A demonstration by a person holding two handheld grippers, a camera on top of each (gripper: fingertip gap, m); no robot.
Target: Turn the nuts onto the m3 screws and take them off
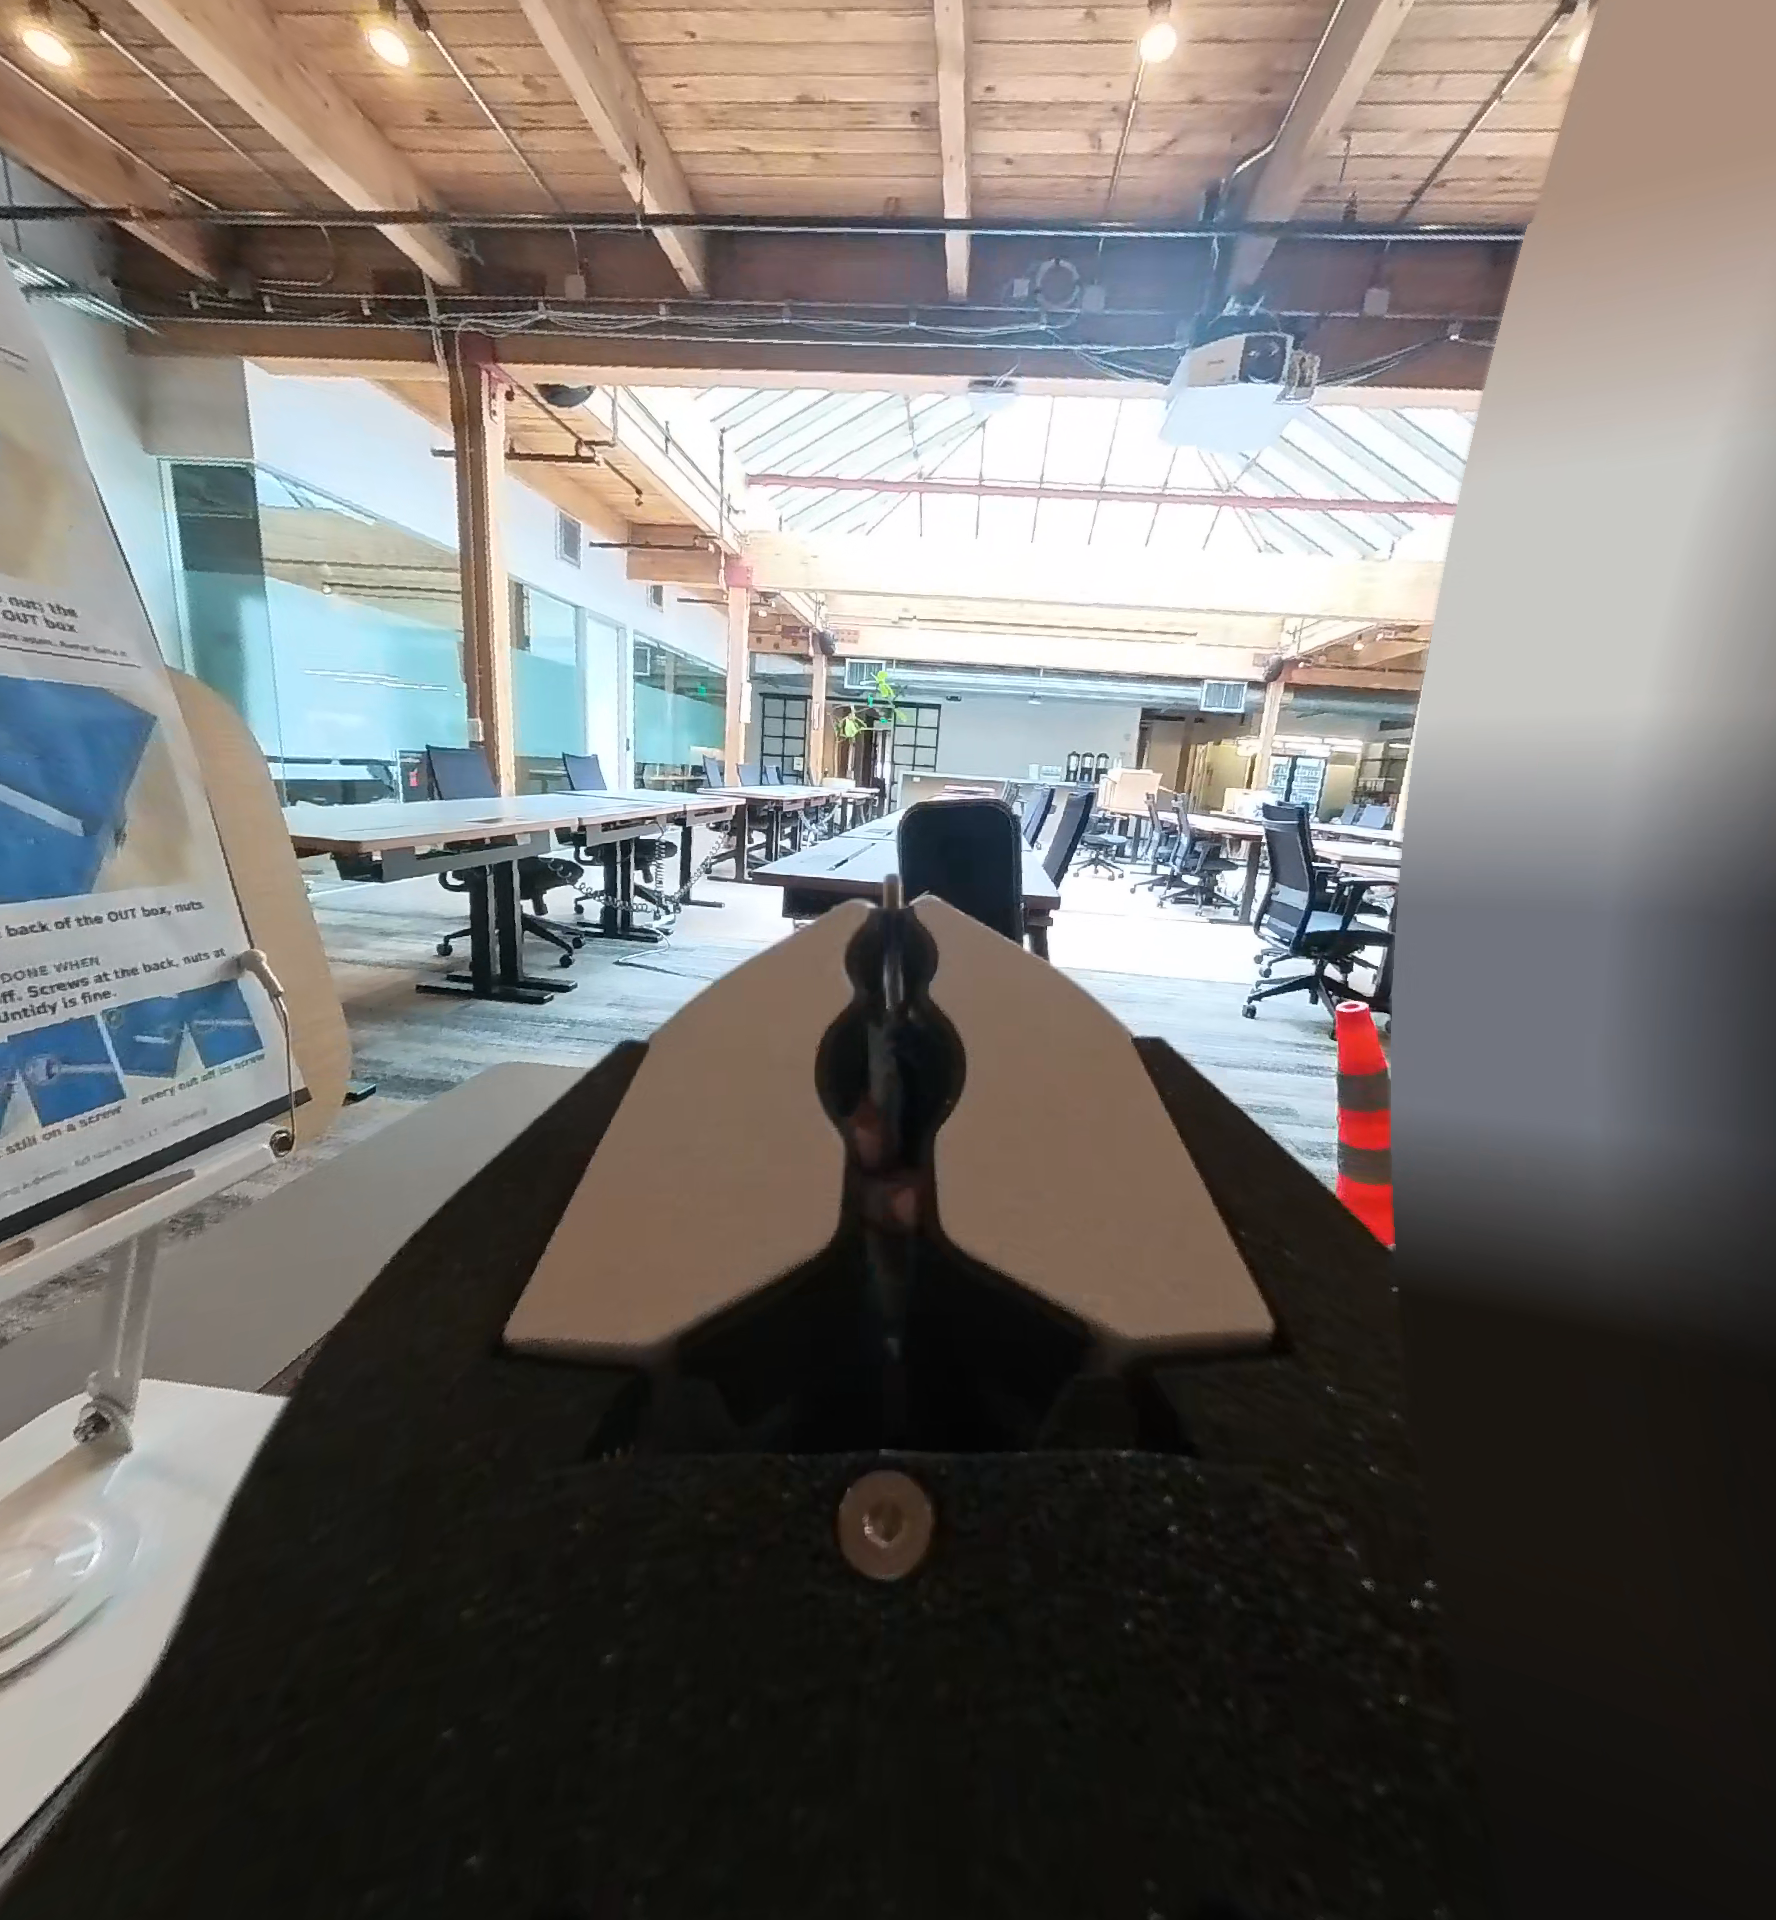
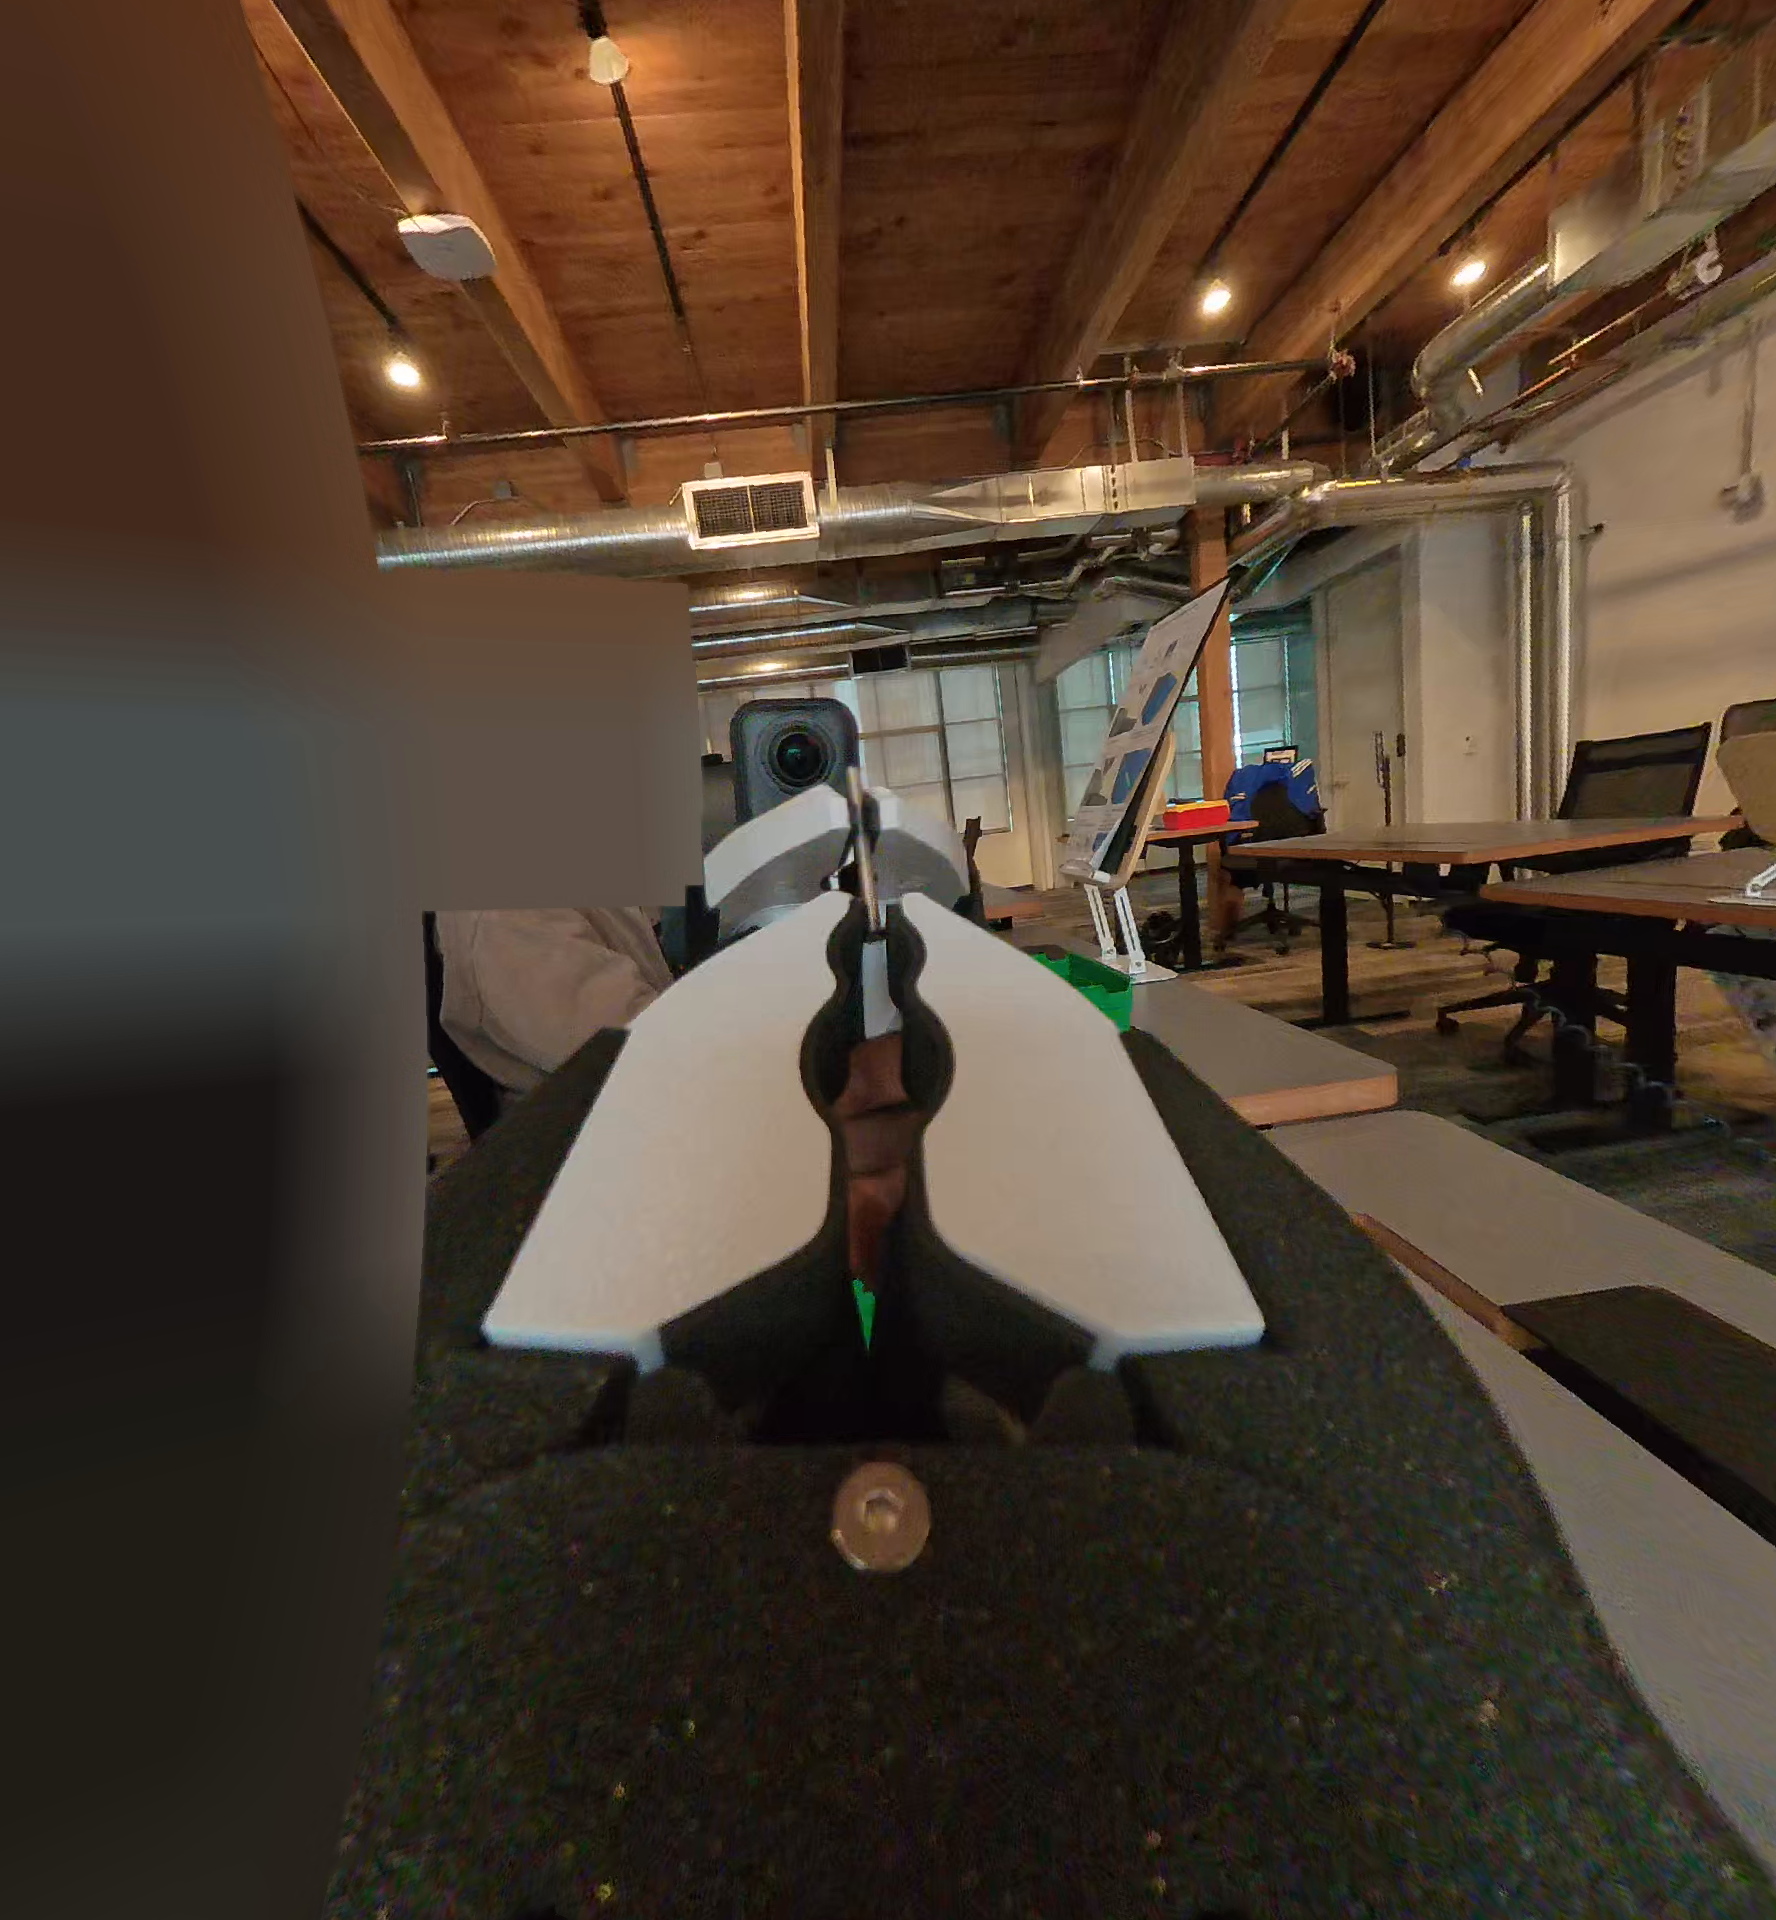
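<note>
Left gripper [image 1: 894, 902]: jaws closed on a thin metal screw [image 1: 893, 889]; its tip pokes out just past the fingertips.
Right gripper [image 2: 879, 914]: jaws closed at the screw's [image 2: 862, 842] lower end; whether a nut sits there, cannot tell.
Screw position: held up in the air between the two grippers, which face each other tip to tip.
Behind: green bin [image 2: 1092, 982] on the table [image 2: 1268, 1039], instruction sheet [image 1: 53, 831] on a stand, orange cone [image 1: 1365, 1122] on the floor.

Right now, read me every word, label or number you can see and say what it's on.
Instruction sheet with blue photos on a white stand, left view: printed lines, legible, but I don't read writing out.
Similar sheet, far off in right view: too small.
Nothing else readable.
</note>
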